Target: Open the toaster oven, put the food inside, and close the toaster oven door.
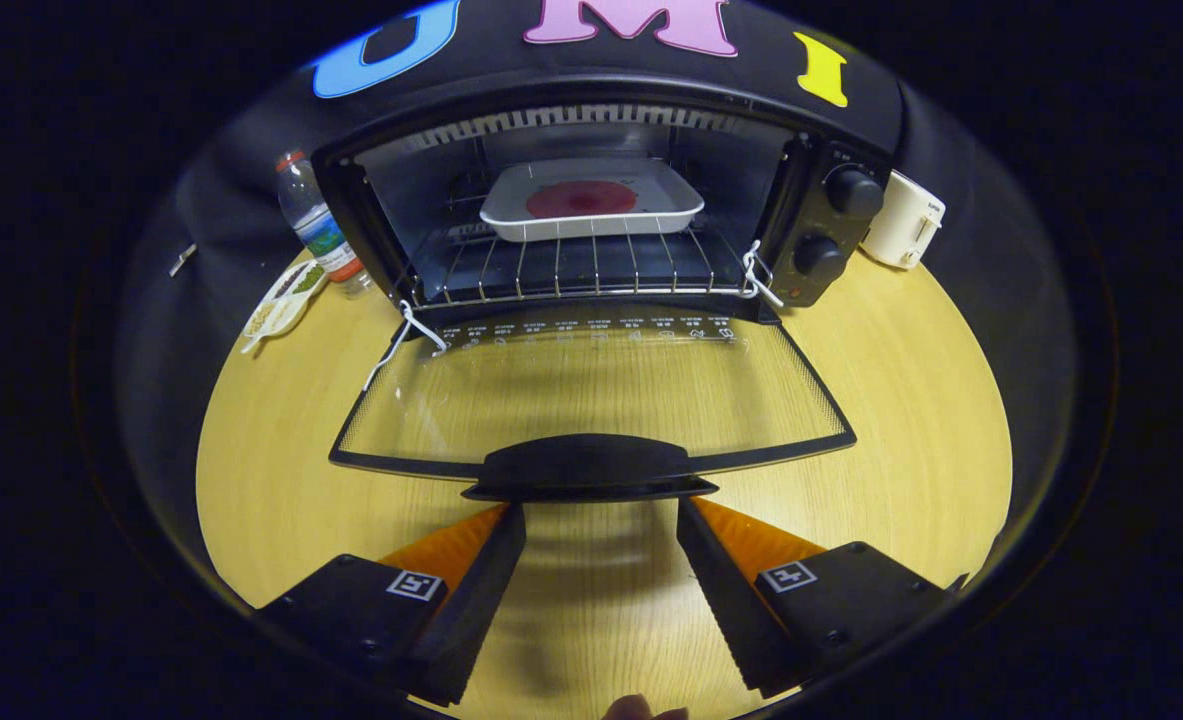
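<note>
1. The toaster oven [591,190] stands at 12 o'clock from the jaws, well beyond them, a black box with its door [591,400] folded fully down and flat over the tabletop [901,400].
2. Inside, a white rectangular tray [591,205] with rounded corners sits on the wire rack [581,265]; the food [581,198] is a flat, round, dark red patch in the tray's middle.
3. The door is clear glass in a black frame, and its broad black handle [588,467] lies just ahead of the fingertips.
4. The gripper [601,515] has its jaws spread wide, holding nothing; the handle sits at 12 o'clock between their lines, apart from both.
5. Two round black knobs [836,225] sit on the oven's panel at 1 o'clock.
6. A clear plastic bottle [316,225] stands at 11 o'clock beside the oven, with a flat printed packet [283,300] lying near it.
7. A cream-coloured appliance [906,230] stands at 2 o'clock.
8. The tabletop is pale wood-grain.
</note>
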